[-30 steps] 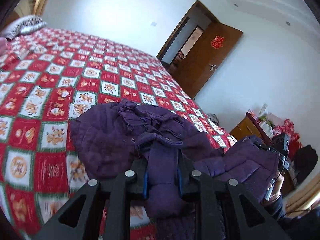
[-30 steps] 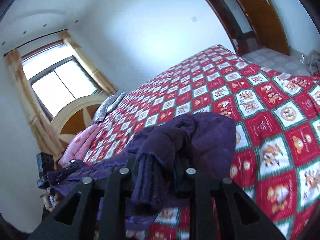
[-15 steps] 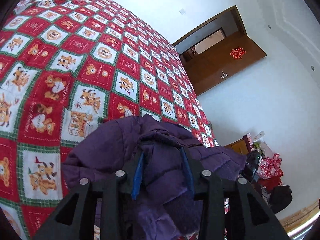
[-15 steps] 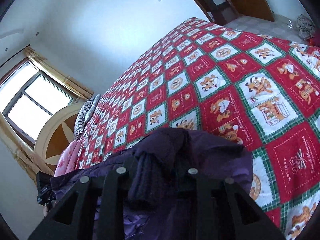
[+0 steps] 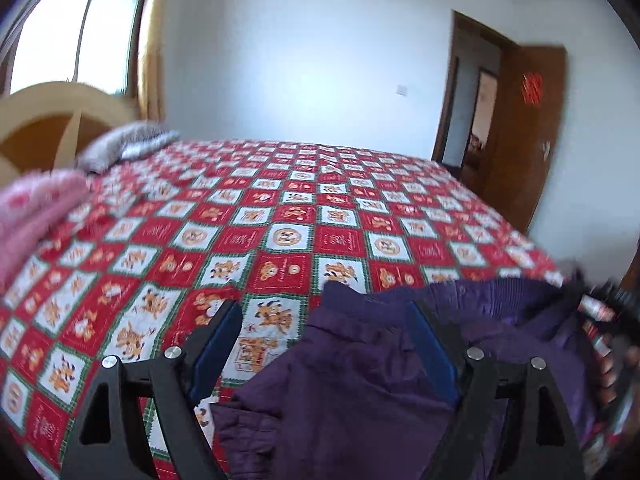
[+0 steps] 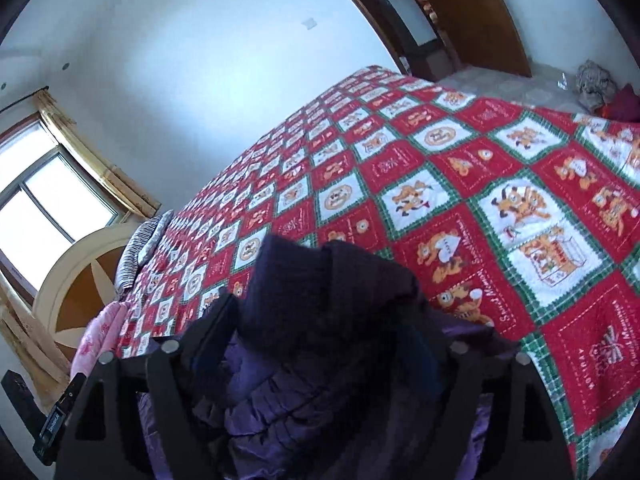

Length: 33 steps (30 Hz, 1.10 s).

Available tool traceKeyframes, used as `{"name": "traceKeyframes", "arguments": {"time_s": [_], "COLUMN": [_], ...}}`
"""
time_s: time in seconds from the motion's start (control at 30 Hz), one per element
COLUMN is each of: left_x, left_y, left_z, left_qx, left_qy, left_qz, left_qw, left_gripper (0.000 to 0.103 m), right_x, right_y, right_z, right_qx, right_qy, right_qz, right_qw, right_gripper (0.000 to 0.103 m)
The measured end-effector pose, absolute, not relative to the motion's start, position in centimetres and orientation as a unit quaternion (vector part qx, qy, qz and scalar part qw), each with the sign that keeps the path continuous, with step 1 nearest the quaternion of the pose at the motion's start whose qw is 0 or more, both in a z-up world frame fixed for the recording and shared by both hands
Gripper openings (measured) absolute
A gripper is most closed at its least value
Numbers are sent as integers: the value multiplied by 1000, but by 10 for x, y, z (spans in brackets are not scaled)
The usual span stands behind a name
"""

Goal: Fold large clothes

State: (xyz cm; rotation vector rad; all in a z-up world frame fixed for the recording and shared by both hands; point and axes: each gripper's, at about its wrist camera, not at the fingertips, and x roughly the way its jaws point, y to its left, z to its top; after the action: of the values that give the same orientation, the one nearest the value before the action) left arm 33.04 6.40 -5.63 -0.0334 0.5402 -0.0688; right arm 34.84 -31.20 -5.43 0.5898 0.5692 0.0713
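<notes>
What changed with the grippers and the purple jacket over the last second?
The left gripper has opened and let go of the purple jacket, whose fabric now lies loose between its spread fingers. The right gripper has opened too, with the jacket's cuff still bunched between its fingers. The jacket stays on the red patchwork bedspread.

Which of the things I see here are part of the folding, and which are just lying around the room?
Part of the job:
purple jacket
left gripper, open
right gripper, open around the jacket
bed, where the jacket lies

Just lying about:
pink blanket
grey striped pillow
headboard
door
window
</notes>
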Motion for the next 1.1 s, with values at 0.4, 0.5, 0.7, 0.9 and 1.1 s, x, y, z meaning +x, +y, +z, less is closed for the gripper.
{"name": "traceKeyframes", "arguments": {"time_s": [0.4,0.5,0.7,0.9,1.1], "left_x": [380,397,387,405,404], "left_y": [-7,5,-4,7,2], "left_z": [-120,-148,-137,-120,-131], "left_qx": [132,86,86,40,60], "left_qy": [390,440,414,393,386], "left_qz": [-36,-68,-90,-80,-72], "left_qw": [910,891,902,915,918], "left_gripper": [91,91,41,38,38], "right_x": [344,377,353,363,363], "right_y": [-204,-205,-195,-211,-205], "right_z": [-49,-91,-71,-20,-46], "right_qx": [-6,-25,-52,-17,2], "right_qy": [333,407,341,291,323], "right_qz": [-2,2,-17,-8,6], "right_qw": [943,913,938,956,946], "right_gripper": [90,76,7,6,99]}}
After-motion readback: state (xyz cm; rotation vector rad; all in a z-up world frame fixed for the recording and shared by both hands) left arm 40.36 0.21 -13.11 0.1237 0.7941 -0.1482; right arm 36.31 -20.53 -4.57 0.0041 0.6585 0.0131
